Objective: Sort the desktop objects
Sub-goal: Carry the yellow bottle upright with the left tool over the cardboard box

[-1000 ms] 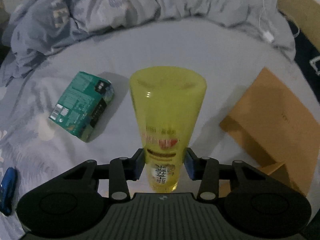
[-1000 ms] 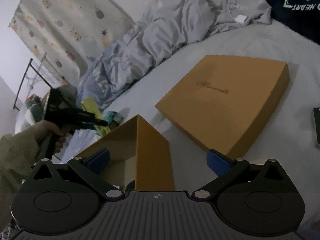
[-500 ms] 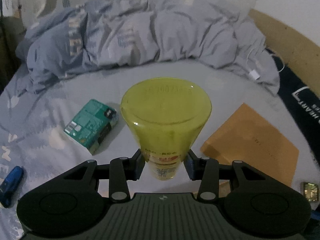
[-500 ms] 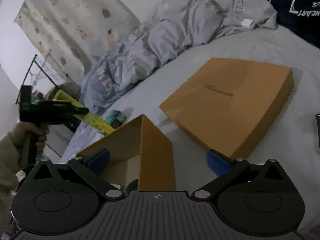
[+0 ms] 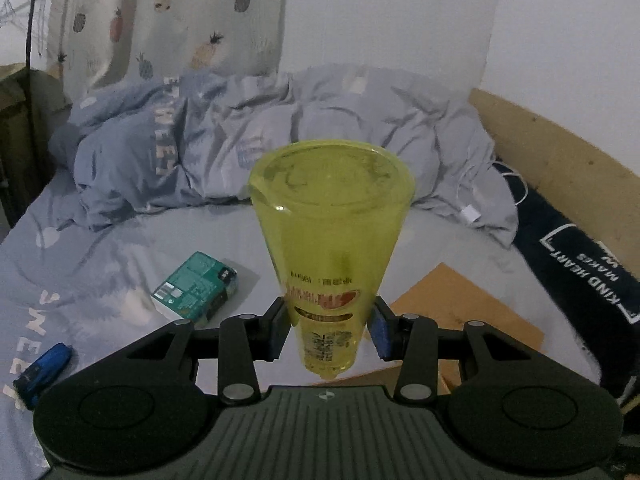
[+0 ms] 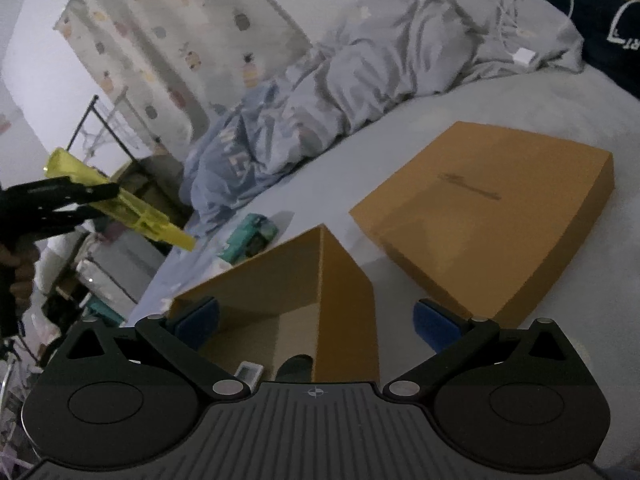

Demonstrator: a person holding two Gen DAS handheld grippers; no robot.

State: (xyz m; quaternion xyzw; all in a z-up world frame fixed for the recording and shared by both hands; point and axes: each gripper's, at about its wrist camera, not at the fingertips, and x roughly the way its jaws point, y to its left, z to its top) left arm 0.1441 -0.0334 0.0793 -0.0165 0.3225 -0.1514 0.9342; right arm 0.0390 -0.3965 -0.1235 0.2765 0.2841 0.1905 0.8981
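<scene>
The left gripper [image 5: 329, 334] is clenched on a yellow tube [image 5: 330, 240], its blue pads pressing the narrow lower part near the printed label. The wide flat end points away from the camera. In the right wrist view the same tube [image 6: 120, 200] hangs in the air at the far left, well above the bed [image 5: 256, 248], so it rests on nothing. The grip low on the narrow end leaves the long body free, which suits lowering it into a container.

The right gripper [image 6: 316, 320] stands with its jaws spread wide and grasps nothing. Its pads flank the near corner of an open cardboard box [image 6: 320, 292]; whether they touch the walls cannot be told. The position reads as steadying or waiting at the box, which I judge to be the collecting point. Small items lie on the box floor, too dim to identify.

The box lid [image 6: 492, 216] lies flat on the bed to the right of the box, apart from it, leaving the opening clear.

A green carton [image 5: 196, 290] lies on the sheet left of the tube, and a blue stapler [image 5: 42, 368] lies at the near left edge. Both sit outside the box.

A rumpled duvet [image 5: 280, 140] fills the far side of the bed.
</scene>
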